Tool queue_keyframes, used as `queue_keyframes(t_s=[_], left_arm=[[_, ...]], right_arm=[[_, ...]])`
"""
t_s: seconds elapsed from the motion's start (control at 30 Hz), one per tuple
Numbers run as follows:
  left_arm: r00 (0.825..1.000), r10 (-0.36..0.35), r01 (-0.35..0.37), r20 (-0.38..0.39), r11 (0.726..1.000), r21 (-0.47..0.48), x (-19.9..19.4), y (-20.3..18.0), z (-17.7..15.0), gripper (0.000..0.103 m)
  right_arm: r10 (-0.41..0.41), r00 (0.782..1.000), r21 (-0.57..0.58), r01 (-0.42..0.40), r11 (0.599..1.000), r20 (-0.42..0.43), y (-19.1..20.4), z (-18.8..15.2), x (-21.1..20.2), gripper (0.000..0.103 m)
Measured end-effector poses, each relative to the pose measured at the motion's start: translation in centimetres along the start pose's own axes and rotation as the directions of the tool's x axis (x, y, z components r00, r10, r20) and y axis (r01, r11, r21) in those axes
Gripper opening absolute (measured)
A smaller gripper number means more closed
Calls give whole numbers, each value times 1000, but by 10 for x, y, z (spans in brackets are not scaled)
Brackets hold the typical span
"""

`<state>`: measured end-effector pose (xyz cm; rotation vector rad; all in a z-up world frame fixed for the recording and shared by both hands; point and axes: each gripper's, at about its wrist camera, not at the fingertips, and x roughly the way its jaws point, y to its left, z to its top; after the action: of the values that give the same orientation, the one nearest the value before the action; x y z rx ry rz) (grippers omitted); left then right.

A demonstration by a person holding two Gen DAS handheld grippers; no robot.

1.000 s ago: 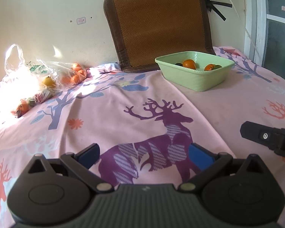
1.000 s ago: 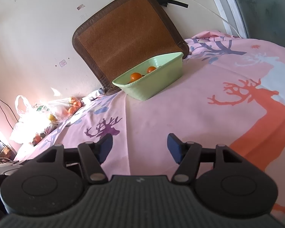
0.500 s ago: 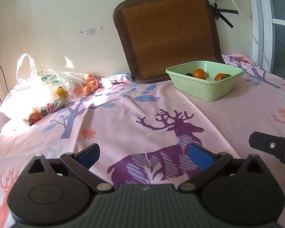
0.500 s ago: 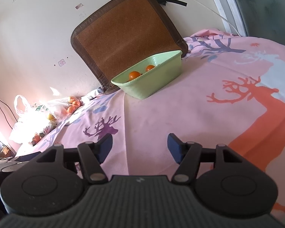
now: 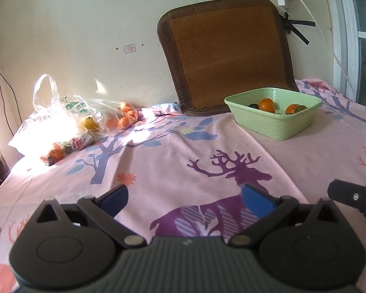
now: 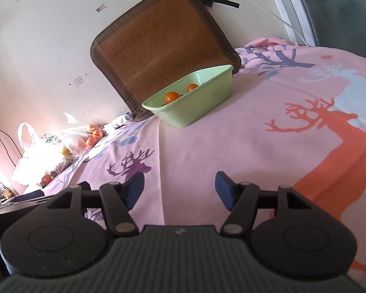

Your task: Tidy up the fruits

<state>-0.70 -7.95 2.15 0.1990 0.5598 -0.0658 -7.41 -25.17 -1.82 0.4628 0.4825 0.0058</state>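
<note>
- My left jaws point(image 5: 184, 199) stand spread with nothing between them, only the pink deer-print cloth point(image 5: 183, 146) below.
- My right jaws point(image 6: 179, 190) are spread too, and empty, over the same cloth; one black finger of that right tool shows at the right edge of my left view.
- The fruit to be sorted sits in the clear plastic bags point(image 5: 68, 119) at the far left, against the wall: a cluster of oranges point(image 5: 120, 119), a yellow fruit point(image 5: 90, 124) and more orange pieces lower down. Sun glare washes out much of the bags, so I cannot count what is inside.
- The green bowl point(image 5: 275, 127) stands far right of the bags, just in front of the woven mat point(image 5: 227, 53) that leans on the wall. It already holds two orange fruits point(image 5: 267, 105) and something dark and something green beside them.
- The relation that matters: from my left jaws the bags lie ahead and off to the left, the bowl ahead and to the right. From my right jaws the bowl is nearly straight ahead and the bags are far left.
- So I judge my left hand the nearer one for the bags, my right for the bowl.
- The bags are crumpled and slack, with no clear long axis; I expect reaching a fruit through the plastic to be awkward.
</note>
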Motion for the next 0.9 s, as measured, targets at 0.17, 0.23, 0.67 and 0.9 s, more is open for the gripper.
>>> queue_keyframes(t_s=[0.17, 0.23, 0.67, 0.9], left_arm=[[1000, -12, 12, -20, 1000, -1, 3, -1, -1, 103], [1000, -16, 16, -26, 1000, 1, 4, -2, -1, 103], [996, -57, 58, -74, 998, 4, 11, -5, -3, 103], [993, -84, 85, -82, 996, 9, 12, -6, -5, 103]], right_arm=[[0, 1000, 0, 0, 1000, -2, -1, 0, 0, 67], [0, 1000, 0, 0, 1000, -1, 0, 0, 1, 67], [-1, 1000, 4, 1, 1000, -2, -1, 0, 1, 68], [-3, 1000, 6, 3, 1000, -3, -2, -1, 2, 68]])
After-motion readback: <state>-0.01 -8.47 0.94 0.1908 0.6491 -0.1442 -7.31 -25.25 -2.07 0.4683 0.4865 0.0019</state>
